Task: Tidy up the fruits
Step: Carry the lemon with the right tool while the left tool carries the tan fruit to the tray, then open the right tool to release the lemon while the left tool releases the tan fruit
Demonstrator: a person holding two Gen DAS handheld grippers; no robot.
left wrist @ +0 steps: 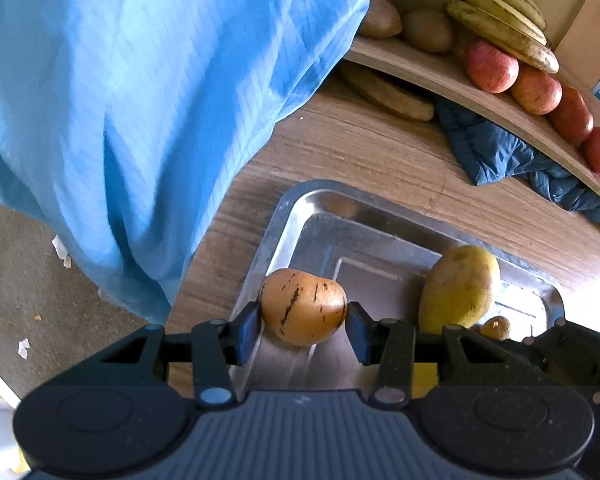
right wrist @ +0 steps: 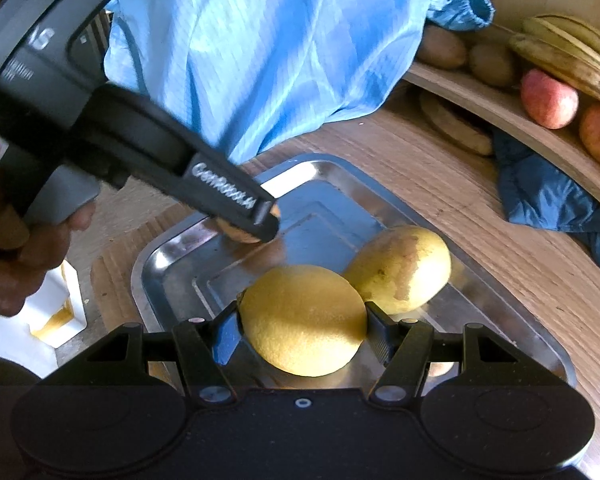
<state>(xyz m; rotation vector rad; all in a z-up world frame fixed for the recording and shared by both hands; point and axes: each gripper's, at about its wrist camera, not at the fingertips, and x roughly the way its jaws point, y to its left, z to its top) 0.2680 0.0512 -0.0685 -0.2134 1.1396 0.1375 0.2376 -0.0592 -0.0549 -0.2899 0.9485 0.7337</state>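
Observation:
My left gripper [left wrist: 304,326] is shut on an orange-brown fruit with dark streaks [left wrist: 303,306], held just above the near corner of the metal tray [left wrist: 296,208]. A yellow-green mango [left wrist: 458,288] lies in the tray to its right, with a small brown fruit [left wrist: 496,327] beside it. My right gripper [right wrist: 302,326] is shut on a round yellow lemon [right wrist: 302,320] over the tray [right wrist: 168,256]. The mango [right wrist: 400,270] rests right behind the lemon. In the right wrist view the left gripper's black body [right wrist: 224,196] reaches over the tray's far side, hiding most of its fruit.
A curved wooden shelf [left wrist: 432,68] holds bananas [left wrist: 504,20], red apples [left wrist: 492,66] and brown potatoes or kiwis [left wrist: 428,30]. Under it lie more bananas [left wrist: 388,94] and a dark blue cloth [left wrist: 496,148]. A person in a light blue coat [left wrist: 140,100] stands at the table's edge. A hand [right wrist: 16,252] grips the left tool.

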